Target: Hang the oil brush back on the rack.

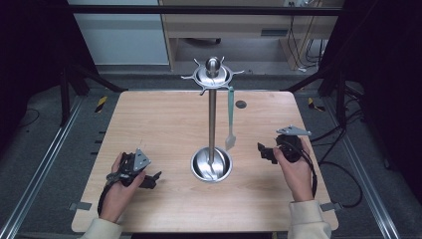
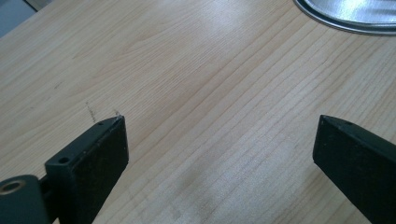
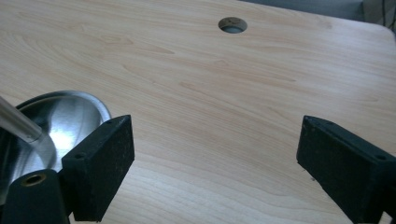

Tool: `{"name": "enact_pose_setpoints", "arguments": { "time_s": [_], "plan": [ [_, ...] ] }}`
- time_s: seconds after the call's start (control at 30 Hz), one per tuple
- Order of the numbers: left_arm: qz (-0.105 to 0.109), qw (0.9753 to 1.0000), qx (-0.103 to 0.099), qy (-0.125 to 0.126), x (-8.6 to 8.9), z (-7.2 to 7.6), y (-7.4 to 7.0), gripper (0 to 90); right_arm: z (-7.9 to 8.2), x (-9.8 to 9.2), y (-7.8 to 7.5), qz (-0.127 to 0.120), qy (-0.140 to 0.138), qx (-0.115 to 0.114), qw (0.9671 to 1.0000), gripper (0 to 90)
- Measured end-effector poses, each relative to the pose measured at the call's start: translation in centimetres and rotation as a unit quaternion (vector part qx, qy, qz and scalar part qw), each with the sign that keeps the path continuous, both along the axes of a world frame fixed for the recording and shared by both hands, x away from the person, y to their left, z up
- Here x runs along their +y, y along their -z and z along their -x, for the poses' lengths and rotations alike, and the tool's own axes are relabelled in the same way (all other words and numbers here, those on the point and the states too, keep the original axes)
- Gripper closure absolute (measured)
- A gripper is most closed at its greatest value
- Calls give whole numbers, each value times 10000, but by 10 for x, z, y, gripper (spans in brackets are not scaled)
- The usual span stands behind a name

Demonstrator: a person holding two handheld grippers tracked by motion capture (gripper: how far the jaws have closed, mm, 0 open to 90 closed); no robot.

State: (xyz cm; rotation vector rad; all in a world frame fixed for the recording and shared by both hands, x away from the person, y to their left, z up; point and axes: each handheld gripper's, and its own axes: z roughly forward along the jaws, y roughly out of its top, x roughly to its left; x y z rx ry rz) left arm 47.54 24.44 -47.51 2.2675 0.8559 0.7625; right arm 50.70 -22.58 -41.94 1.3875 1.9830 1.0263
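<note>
Table (image 1: pixel 164 119): wood, with my rack (image 1: pixel 212 124) standing mid-table.
Spatula (image 1: pixel 230 117): hangs from rack.
Left gripper (image 2: pixel 219 154): mine, released, near rack base.
Right gripper (image 3: pixel 215 154): mine, released, beside base.

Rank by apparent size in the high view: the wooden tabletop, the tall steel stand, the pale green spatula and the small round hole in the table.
1. Wooden tabletop
2. Tall steel stand
3. Pale green spatula, hanging from the stand
4. Small round hole
</note>
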Motion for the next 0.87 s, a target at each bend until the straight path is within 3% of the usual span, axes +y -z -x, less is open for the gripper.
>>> {"name": "enact_pose_setpoints", "arguments": {
  "time_s": [0.23, 0.7, 0.87],
  "plan": [
    [-5, 10000, 1, 1, 0, 0, 0, 31, -3, 5, 11, 67, -66, 163, 9998, 117],
    [-13, 10000, -33, 15, 0, 0, 0, 31, -12, 10, 46, 104, -250, 664, 9974, 119],
    [-15, 10000, -32, 15, 0, -1, 0, 32, -13, 9, 50, 126, -225, 725, 9970, 118]
  ]
}}
